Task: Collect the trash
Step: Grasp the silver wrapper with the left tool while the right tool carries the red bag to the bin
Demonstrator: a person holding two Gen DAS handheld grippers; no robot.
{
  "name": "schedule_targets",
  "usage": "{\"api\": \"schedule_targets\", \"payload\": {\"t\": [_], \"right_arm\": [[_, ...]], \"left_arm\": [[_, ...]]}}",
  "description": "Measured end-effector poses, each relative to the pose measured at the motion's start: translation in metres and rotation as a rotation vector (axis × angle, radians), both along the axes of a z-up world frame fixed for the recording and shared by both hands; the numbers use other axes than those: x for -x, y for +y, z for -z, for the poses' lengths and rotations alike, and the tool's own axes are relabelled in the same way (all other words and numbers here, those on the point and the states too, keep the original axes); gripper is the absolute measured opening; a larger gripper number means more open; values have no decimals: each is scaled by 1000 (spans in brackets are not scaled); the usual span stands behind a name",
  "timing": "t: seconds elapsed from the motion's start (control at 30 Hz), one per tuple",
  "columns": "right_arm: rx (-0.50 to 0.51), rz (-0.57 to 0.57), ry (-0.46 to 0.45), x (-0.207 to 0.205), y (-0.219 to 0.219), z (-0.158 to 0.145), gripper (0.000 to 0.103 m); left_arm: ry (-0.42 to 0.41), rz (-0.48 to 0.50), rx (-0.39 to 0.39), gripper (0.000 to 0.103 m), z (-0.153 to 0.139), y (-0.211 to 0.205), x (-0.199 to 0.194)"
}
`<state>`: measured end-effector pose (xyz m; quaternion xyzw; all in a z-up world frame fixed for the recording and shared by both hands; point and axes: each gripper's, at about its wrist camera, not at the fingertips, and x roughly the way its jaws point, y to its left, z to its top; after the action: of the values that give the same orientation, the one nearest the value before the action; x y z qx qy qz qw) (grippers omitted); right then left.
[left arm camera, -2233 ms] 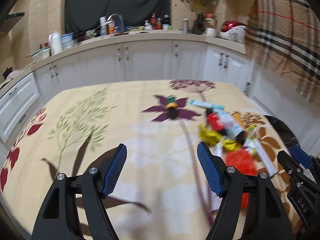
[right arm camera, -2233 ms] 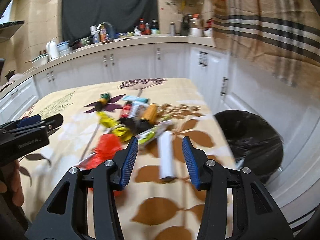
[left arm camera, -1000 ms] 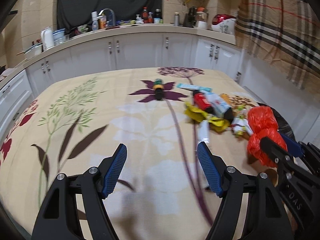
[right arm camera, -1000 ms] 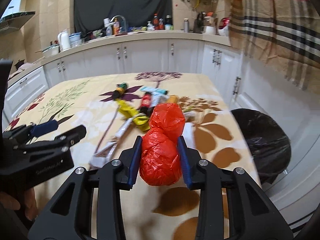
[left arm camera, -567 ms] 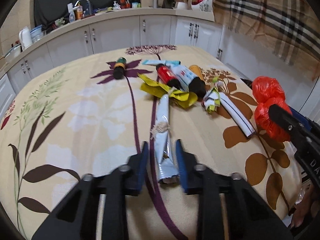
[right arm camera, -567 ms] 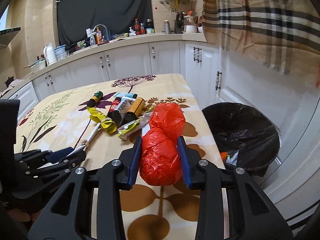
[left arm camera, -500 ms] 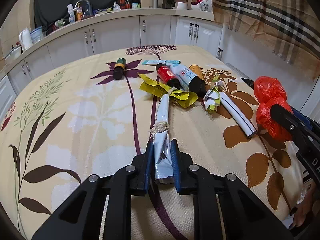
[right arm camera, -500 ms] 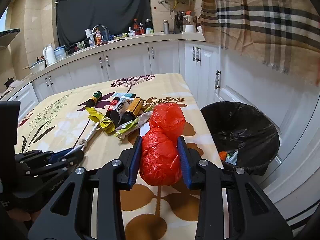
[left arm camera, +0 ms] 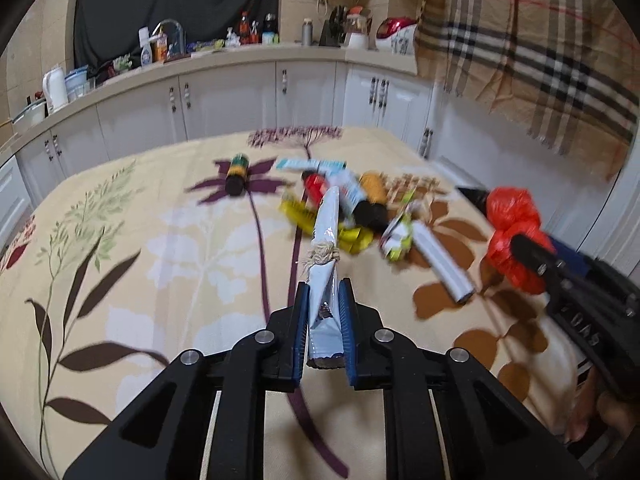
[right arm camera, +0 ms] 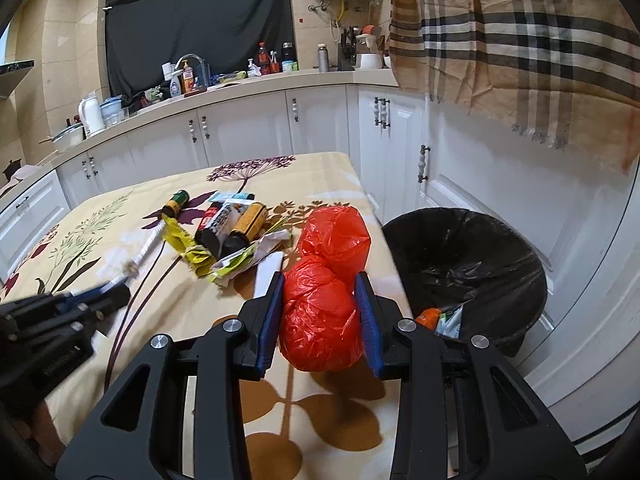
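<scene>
Kitchen cabinets ringed the floral table (left arm camera: 168, 240), where most trash (right arm camera: 224, 236) lay heaped near its right edge. Your left gripper (left arm camera: 323, 320) pinched a silvery wrapper (left arm camera: 325, 264) by its near end, raised above the cloth. Your right gripper (right arm camera: 319, 312) clamped the red bag (right arm camera: 324, 300) above the table's edge, just beside the black bin (right arm camera: 472, 276). You seemed mid-carry; next, swing each load over the bin's mouth before spreading the fingers.
</scene>
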<state>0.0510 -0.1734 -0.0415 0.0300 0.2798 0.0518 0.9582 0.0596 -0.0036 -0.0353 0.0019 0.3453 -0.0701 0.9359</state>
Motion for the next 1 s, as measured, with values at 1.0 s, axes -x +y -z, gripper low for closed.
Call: {"api": "schedule_targets", "payload": {"t": [1.0], "right_arm": [[76, 296, -6, -87, -116, -2, 34]], "left_arm": [[-47, 291, -24, 16, -15, -160, -116]]}}
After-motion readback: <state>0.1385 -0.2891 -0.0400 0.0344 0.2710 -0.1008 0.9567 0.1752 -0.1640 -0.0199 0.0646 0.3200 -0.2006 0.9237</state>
